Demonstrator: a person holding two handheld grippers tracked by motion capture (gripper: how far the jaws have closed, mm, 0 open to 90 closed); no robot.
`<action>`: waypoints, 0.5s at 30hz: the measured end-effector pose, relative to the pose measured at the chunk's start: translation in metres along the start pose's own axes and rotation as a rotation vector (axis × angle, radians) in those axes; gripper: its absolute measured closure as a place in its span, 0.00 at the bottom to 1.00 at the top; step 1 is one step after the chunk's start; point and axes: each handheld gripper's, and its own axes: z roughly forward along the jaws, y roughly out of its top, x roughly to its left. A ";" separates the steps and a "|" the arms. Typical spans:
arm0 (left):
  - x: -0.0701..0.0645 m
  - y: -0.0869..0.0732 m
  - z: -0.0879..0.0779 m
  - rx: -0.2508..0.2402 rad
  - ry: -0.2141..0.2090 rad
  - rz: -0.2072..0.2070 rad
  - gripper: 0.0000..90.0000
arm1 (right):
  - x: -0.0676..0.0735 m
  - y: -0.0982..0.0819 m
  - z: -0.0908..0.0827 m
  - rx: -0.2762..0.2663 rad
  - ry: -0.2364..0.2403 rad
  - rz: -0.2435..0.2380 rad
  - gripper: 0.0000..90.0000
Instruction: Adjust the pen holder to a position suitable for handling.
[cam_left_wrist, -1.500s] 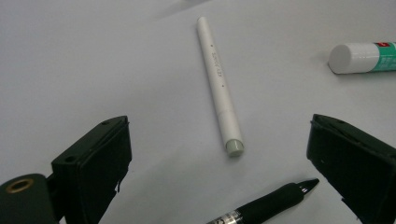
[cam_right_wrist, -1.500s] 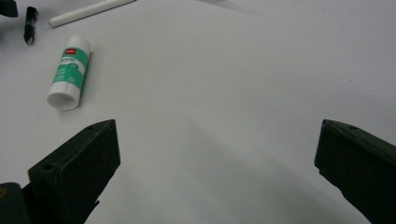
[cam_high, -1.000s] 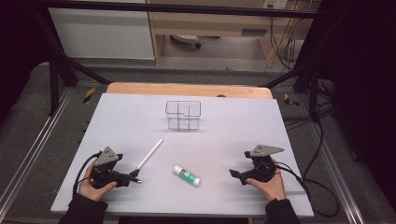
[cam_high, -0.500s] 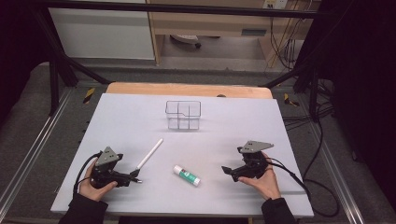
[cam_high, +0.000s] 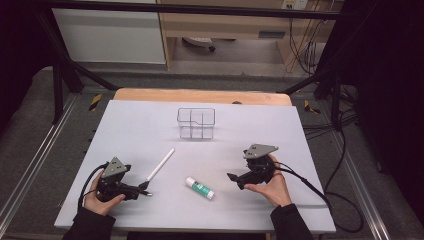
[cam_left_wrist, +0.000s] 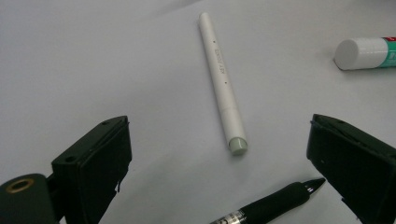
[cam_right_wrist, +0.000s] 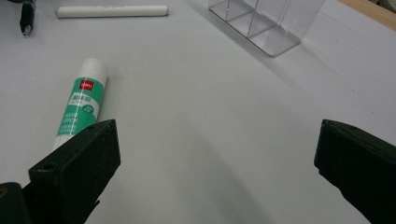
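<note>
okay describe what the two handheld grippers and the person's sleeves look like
Both grippers, left and right, are black, each topped by a grey three-cornered plate and trailing a black cable. Up close, the jaws are blocky matte black pads with small screw holes. The person wears dark long sleeves.

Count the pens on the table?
2. A white pen lies left of centre; a black pen lies between the open jaws of the left gripper. None seem hidden.
</note>
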 end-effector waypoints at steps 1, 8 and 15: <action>0.000 0.000 0.000 0.001 0.001 -0.001 0.07 | 0.001 0.003 0.001 0.001 0.000 -0.007 0.01; 0.001 0.000 -0.001 -0.001 0.003 -0.002 0.07 | 0.004 0.022 0.011 0.010 -0.011 -0.053 0.01; 0.001 0.000 0.000 0.000 0.005 -0.001 0.07 | 0.006 0.040 0.020 0.021 -0.028 -0.106 0.02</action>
